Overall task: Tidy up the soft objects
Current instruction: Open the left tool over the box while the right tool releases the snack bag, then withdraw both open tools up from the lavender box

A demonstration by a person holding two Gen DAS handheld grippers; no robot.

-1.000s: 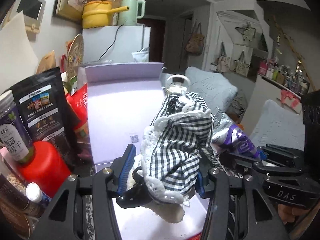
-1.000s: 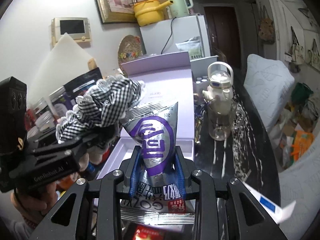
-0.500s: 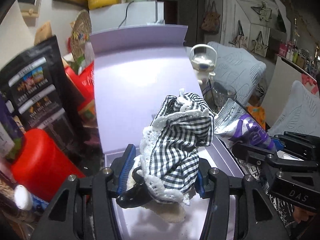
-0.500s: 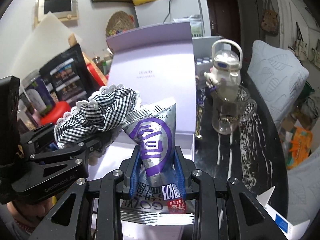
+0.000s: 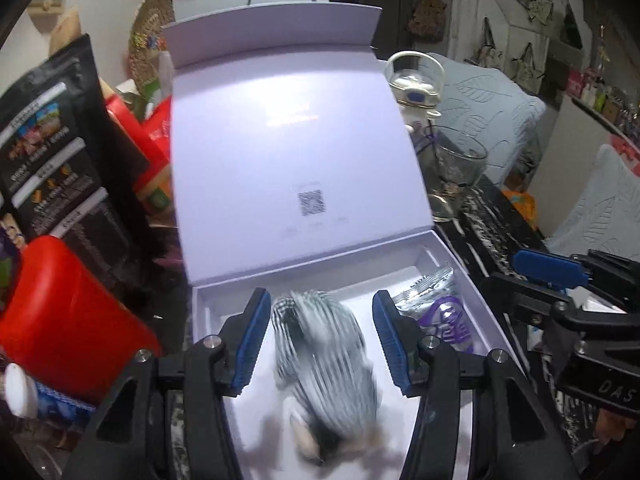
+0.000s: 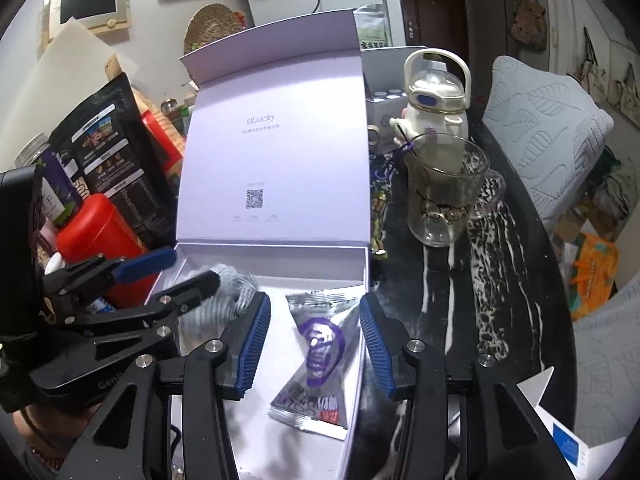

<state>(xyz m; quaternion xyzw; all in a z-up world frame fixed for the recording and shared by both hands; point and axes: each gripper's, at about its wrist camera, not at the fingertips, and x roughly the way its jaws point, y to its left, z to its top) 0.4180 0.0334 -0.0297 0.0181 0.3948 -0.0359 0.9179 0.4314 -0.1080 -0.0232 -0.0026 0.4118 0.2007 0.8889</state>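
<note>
Both tongs had just been opening over the lavender box. The left tongs stood apart around the blurred gingham cloth, the right tongs apart around the silver snack packet inside.

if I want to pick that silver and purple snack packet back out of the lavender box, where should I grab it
Grip the silver and purple foil snack packet across its pinched middle, coming from above: it lies flat in the open lavender box, near the right wall, and the waist is its narrowest part, between flared, crimped ends.
</note>
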